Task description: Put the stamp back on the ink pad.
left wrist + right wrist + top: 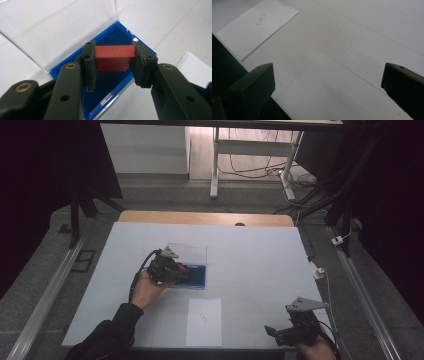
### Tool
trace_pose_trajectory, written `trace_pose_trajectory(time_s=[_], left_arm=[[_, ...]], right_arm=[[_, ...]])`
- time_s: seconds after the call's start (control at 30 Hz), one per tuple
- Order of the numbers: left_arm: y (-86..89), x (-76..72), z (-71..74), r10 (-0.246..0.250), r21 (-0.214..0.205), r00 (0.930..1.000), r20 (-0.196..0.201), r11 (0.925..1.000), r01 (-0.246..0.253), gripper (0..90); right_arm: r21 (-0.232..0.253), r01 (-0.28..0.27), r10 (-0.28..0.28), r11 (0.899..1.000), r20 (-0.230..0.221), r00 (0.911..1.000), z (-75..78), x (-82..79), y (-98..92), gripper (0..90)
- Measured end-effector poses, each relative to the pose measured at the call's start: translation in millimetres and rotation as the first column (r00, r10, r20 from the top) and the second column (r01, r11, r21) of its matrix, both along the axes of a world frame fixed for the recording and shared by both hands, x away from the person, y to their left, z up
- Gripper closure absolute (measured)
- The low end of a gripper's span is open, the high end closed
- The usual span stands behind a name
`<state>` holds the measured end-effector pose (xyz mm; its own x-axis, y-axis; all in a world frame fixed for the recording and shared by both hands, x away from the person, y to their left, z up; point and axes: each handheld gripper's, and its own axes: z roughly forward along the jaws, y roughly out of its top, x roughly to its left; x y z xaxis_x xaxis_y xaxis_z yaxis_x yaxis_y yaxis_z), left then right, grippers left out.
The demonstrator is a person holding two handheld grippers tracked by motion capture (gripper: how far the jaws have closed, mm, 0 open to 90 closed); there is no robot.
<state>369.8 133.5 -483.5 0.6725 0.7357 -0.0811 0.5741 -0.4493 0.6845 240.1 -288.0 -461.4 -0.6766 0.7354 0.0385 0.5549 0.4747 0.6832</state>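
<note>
A red block point(113, 57) with a small gold mark on its top sits between the jaws of my left gripper point(113, 53), which is shut on its two ends. The block is over the blue base of an open case point(110, 85), whose clear lid point(62, 30) stands tilted back behind it. I cannot tell whether the block rests on the blue lining or hangs just above it. In the high view the left gripper point(172, 269) is at the case point(197, 276) in mid-table. My right gripper point(280, 334) hovers open near the front right edge, jaws wide apart over bare table point(328, 82).
A white paper sheet point(204, 321) with a small printed outline lies near the front edge, between the two grippers, also seen as the sheet point(257, 27) and its corner point(197, 67). The white table top point(260, 260) ends in a wooden strip at the back.
</note>
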Motion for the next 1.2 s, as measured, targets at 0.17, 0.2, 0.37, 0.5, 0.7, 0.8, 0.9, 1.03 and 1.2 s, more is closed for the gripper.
trace_pose_trajectory(time_s=[0.17,0.2,0.37,0.5,0.7,0.8,0.9,1.03,1.2], left_arm=[[-2.0,5.5,-3.5,0.004,0.007,1.0000,-0.003,1.0000,-0.004,57.9],[-2.5,6.3,-4.4,0.003,0.012,1.0000,-0.004,0.9999,-0.003,57.9],[-6.0,9.7,-10.1,0.005,0.023,0.9999,-0.009,0.9997,-0.004,57.9],[-8.2,11.7,-13.4,0.002,0.029,0.9999,-0.013,0.9996,-0.002,57.9],[-11.2,12.9,-18.9,-0.004,0.039,0.9999,-0.011,0.9992,0.004,57.9],[-11.6,12.3,-20.2,-0.005,0.042,1.0000,-0.002,0.9991,0.005,57.9],[-12.0,11.6,-20.6,-0.006,0.044,1.0000,0.001,0.9990,0.006,57.8],[-12.6,10.8,-21.3,-0.005,0.045,1.0000,0.008,0.9990,0.004,57.8],[-12.6,10.8,-21.3,-0.006,0.047,0.9999,0.008,0.9989,0.006,57.2]], right_arm=[[-0.001,0.000,0.000,1.000,-0.001,1.0000,0.0,0.0,0.1,0.0],[-0.001,-0.001,0.001,1.000,-0.001,1.0000,0.0,0.0,0.1,0.0],[-0.001,-0.001,0.001,1.000,-0.001,1.0000,0.0,0.0,0.1,0.0],[-0.001,-0.002,0.002,1.000,0.000,1.0000,0.0,0.0,0.1,0.0],[-0.001,-0.003,0.003,1.000,0.001,1.0000,0.0,-0.2,0.0,0.0],[-0.002,-0.005,0.005,1.000,0.002,1.0000,0.1,-0.3,-0.1,0.0],[-0.002,-0.006,0.006,1.000,0.003,1.0000,0.1,-0.5,-0.1,0.0],[-0.003,-0.006,0.006,1.000,0.004,1.0000,0.2,-0.7,-0.1,0.0],[-0.003,-0.006,0.006,1.000,0.005,1.0000,0.3,-0.8,0.0,0.0]])
